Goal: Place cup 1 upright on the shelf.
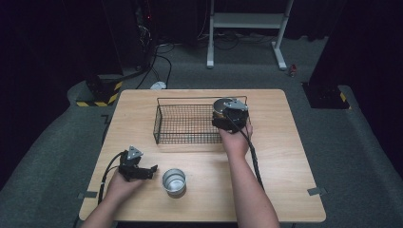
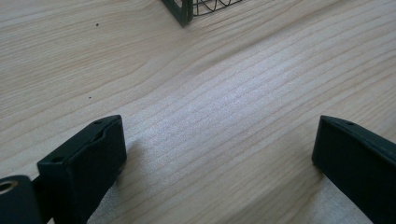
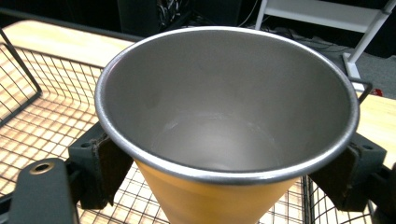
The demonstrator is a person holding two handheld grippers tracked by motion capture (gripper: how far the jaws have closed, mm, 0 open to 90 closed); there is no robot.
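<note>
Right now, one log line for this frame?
right claw: shut on orange cup, over basket | left claw: open, over table | steel cup: on table

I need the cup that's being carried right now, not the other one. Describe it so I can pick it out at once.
Start at the black wire basket on the far half of the wooden table. Over its right end, the right gripper clamps an upright orange cup with a steel inside and rim. The silver cup stands free on the near table beside the open left gripper.
</note>
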